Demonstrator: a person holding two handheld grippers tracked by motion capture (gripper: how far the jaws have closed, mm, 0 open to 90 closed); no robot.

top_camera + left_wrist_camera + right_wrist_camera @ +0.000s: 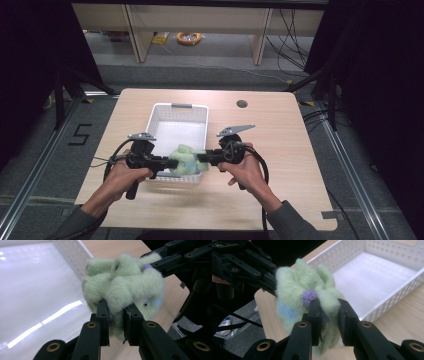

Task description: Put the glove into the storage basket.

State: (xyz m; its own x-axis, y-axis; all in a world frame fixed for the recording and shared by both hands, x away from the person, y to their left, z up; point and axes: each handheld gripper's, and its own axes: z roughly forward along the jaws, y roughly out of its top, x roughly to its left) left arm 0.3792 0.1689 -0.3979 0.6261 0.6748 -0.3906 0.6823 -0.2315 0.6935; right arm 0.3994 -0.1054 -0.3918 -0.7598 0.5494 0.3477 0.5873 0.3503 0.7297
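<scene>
Fleece cloth (184, 159), pale green: bunched above basket's (165, 111) near rim, clamped between left hand-held gripper (172, 163) and right hand-held gripper (201, 157). Risk: thin pinches slipping; cloth snagging rim, landing on table (280, 145).

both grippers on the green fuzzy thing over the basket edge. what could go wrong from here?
1. The left gripper and right gripper each pinch only a fold of the soft green plush toy, so fabric may slip out of one side.
2. The toy hangs over the near rim of the white basket; lowered here, it could catch the rim and tip or shove the basket.
3. Pulling the hands apart could stretch or tear the plush.
</scene>
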